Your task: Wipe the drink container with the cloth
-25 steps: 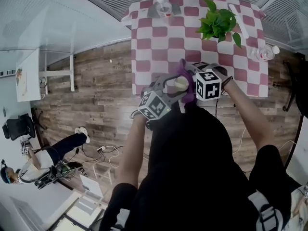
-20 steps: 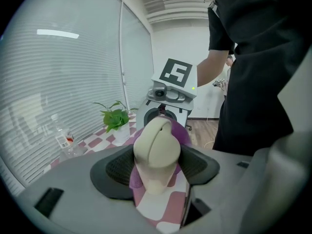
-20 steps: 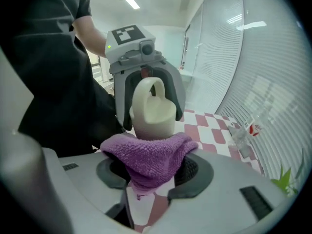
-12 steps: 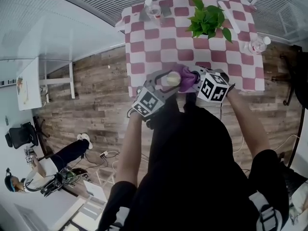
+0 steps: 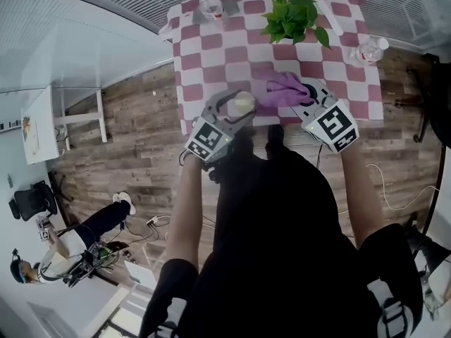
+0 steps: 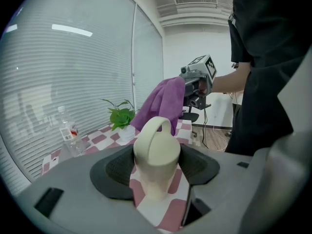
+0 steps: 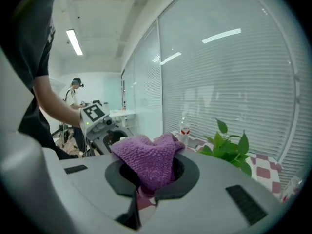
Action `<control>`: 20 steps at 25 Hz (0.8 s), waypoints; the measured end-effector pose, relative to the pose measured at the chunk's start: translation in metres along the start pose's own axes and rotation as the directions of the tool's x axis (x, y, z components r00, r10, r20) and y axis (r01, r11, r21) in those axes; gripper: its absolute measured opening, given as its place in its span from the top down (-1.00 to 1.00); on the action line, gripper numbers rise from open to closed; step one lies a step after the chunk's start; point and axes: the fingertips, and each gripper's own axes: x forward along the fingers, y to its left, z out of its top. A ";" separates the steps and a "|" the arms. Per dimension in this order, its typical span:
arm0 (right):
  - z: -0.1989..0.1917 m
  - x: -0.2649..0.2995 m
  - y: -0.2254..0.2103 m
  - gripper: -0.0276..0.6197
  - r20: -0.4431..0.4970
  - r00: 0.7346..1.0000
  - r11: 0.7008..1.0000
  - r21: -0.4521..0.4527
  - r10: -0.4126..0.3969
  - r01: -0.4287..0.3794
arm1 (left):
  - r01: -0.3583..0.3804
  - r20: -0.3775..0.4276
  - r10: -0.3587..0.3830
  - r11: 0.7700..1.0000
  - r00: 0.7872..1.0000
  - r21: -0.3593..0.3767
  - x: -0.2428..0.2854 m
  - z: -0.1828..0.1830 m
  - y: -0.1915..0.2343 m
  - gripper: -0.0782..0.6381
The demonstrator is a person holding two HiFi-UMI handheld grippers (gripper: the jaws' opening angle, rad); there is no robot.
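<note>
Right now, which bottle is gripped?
The cream loop-handled bottle, in the left gripper; the far clear bottle and the right clear bottle sit on the table.

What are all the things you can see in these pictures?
table: one, red-and-white checks, in front of the person
plant: one, green, far side of the table
bottles: two, clear, far left corner and right edge
drink container: one, cream, between the left fingers
cloth: one, purple, between the right fingers
bystander: one, on the wooden floor, left
left gripper: one, grey, fingers shut on the drink container
right gripper: one, grey, fingers shut on the cloth
</note>
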 end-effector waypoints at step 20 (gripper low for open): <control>0.014 -0.082 0.031 0.76 0.020 0.883 0.852 0.273 -0.470 0.447 | 0.092 0.141 -0.077 0.991 0.987 -0.100 -0.008 0.007 0.013 -0.05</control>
